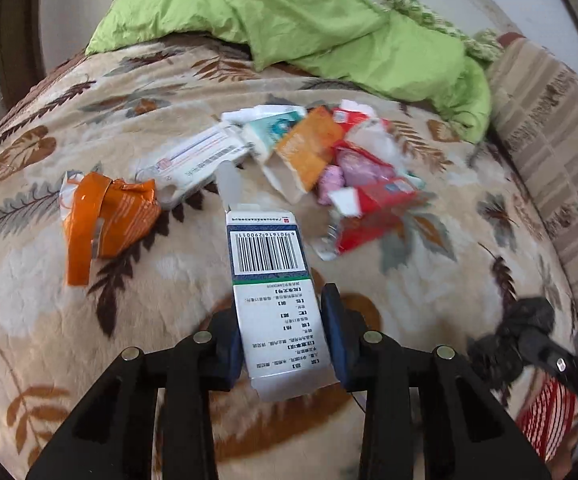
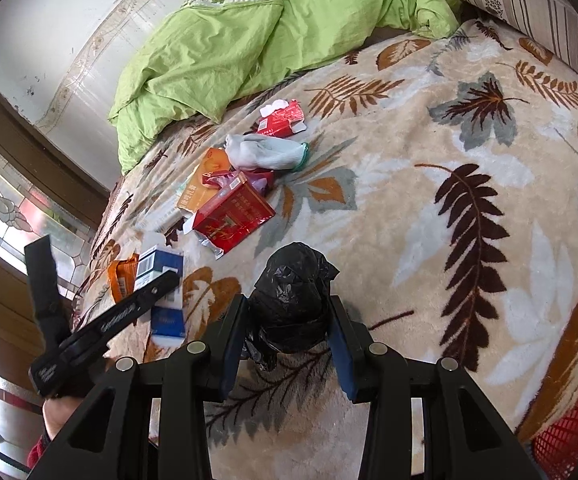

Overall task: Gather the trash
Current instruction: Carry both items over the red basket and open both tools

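Note:
My left gripper (image 1: 285, 336) is shut on a white and blue medicine box (image 1: 273, 284) with a barcode, held above the leaf-patterned blanket (image 1: 149, 312); the same box shows in the right wrist view (image 2: 161, 276). My right gripper (image 2: 289, 320) is shut on a bunched black trash bag (image 2: 293, 296). A pile of trash lies ahead: an orange wrapper (image 1: 109, 216), a long white box (image 1: 197, 156), an orange carton (image 1: 309, 148), red packets (image 1: 373, 208) and pink wrappers (image 1: 341, 176). A red box (image 2: 233, 216) and a white glove (image 2: 265, 152) lie in the right wrist view.
A crumpled green quilt (image 1: 297, 16) lies at the far side of the bed. A striped pillow (image 1: 553, 148) lies at the right. A red mesh basket (image 2: 569, 440) sits at the bed's near right edge. A wall and a stained-glass window (image 2: 5, 200) stand at the left.

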`<act>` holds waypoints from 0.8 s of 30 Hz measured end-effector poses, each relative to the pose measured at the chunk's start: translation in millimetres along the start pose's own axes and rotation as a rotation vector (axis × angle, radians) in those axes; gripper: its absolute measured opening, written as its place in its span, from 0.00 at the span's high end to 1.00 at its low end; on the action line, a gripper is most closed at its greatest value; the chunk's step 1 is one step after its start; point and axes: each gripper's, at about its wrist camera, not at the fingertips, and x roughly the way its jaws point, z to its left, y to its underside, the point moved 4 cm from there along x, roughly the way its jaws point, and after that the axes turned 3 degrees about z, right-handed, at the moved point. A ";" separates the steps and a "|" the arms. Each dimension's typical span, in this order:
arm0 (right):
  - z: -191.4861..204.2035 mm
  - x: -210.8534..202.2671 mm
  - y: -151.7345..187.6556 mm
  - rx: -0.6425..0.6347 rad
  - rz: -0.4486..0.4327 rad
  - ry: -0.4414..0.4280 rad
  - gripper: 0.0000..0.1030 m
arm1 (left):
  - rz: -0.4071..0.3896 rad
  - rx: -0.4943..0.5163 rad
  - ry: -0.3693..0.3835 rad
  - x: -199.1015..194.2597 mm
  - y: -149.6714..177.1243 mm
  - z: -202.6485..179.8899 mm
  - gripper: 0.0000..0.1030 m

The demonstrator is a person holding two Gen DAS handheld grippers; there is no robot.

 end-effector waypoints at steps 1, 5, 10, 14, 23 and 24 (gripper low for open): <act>-1.5 -4.8 2.2 -0.004 -0.004 0.001 0.59 | -0.008 0.020 0.020 -8.2 4.5 -6.8 0.67; -12.3 -29.4 13.3 -0.013 -0.025 0.011 0.59 | -0.028 0.129 0.121 -37.3 17.7 -49.4 0.67; -56.2 -88.7 29.6 0.038 -0.098 0.064 0.59 | -0.017 0.334 0.277 -63.7 38.2 -136.2 0.67; -103.1 -149.3 41.2 0.099 -0.187 0.164 0.59 | 0.016 0.478 0.406 -80.0 61.5 -208.6 0.67; -205.0 -263.3 89.6 0.222 -0.288 0.448 0.59 | 0.125 0.715 0.563 -87.9 131.1 -356.1 0.67; -214.4 -269.2 94.3 0.230 -0.288 0.472 0.59 | 0.136 0.733 0.566 -84.7 138.3 -369.3 0.67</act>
